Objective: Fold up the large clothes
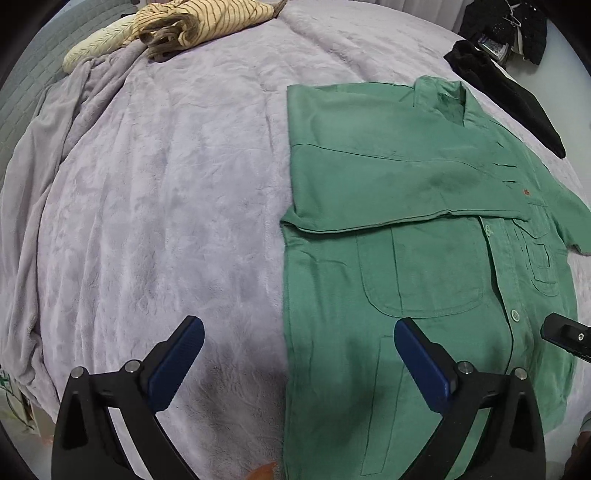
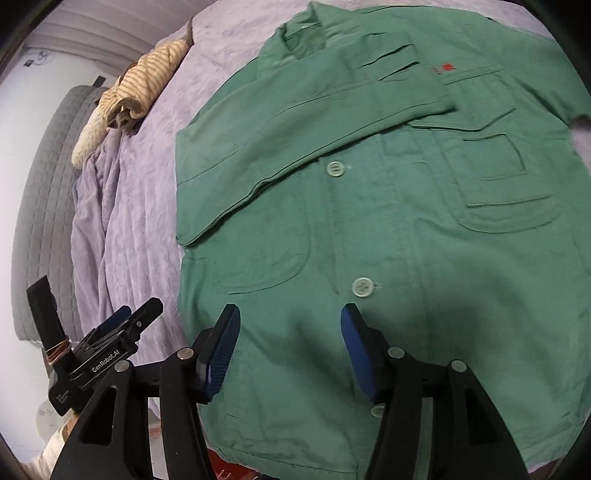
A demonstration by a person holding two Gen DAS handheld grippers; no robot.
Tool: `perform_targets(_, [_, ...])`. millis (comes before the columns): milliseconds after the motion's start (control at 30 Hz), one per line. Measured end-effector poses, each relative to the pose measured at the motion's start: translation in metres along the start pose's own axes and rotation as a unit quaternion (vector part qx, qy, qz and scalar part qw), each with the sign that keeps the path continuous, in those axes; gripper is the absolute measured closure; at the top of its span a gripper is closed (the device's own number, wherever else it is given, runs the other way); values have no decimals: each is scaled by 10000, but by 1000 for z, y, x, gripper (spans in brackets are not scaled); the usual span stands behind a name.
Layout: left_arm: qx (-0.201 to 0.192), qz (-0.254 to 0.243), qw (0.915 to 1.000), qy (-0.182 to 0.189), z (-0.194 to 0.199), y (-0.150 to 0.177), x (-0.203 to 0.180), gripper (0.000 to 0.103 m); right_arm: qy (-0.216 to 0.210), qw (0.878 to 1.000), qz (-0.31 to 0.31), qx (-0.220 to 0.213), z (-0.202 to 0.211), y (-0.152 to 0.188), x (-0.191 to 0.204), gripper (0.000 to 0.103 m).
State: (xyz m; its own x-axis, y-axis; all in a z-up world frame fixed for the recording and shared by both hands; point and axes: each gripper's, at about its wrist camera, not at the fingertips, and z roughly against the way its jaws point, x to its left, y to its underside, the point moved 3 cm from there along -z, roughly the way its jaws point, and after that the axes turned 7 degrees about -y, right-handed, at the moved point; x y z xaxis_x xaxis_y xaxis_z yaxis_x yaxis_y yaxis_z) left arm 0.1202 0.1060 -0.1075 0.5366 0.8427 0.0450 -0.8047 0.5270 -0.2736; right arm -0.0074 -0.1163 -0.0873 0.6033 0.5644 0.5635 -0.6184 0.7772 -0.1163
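A green button-up shirt [image 1: 424, 206] lies front up on a lilac fleece blanket [image 1: 166, 192]. Its left side and sleeve are folded across the chest [image 2: 295, 122], and the other short sleeve [image 2: 554, 85] lies flat. My left gripper [image 1: 298, 328] hangs open above the shirt's folded left edge, one finger over the blanket and one over the cloth, nothing between them. Open too, my right gripper [image 2: 291, 314] hovers over the button placket near the hem with nothing held. The right wrist view shows the left gripper [image 2: 122, 325] off the shirt's left side.
A beige striped garment [image 1: 192, 22] and a pale cloth lie bunched at the bed's far end. A black garment [image 1: 517, 96] lies past the collar. A grey quilted bed edge [image 2: 44, 206] runs along the left. The blanket is loosely bunched along that side [image 2: 88, 221].
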Motion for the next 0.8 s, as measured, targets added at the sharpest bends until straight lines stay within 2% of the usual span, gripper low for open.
perform_targets(33, [16, -34, 10000, -7, 1, -1, -5, 0, 2, 10000, -50, -52, 8, 1, -6, 31])
perform_targets(200, [-26, -164, 9998, -67, 17, -9, -37, 0, 92, 9995, -247, -155, 31, 4, -32, 29])
perform_targets(300, [-53, -195, 9997, -136, 28, -17, -59, 0, 41, 9992, -339, -214, 47, 1, -49, 22])
perform_targets(400, [-28, -232, 9997, -109, 36, -24, -86, 0, 93, 9990, -339, -266, 63, -7, -65, 22])
perform_targets(667, [32, -446, 9988, -213, 47, -33, -163, 0, 132, 9979, -375, -517, 108, -42, -118, 11])
perform_targets(767, [94, -516, 9984, -220, 46, -33, -187, 0, 151, 9971, -381, -635, 124, -51, -139, 10])
perform_targets(800, [121, -541, 9982, -226, 46, -32, -195, 0, 166, 9968, -394, -670, 129, -54, -146, 4])
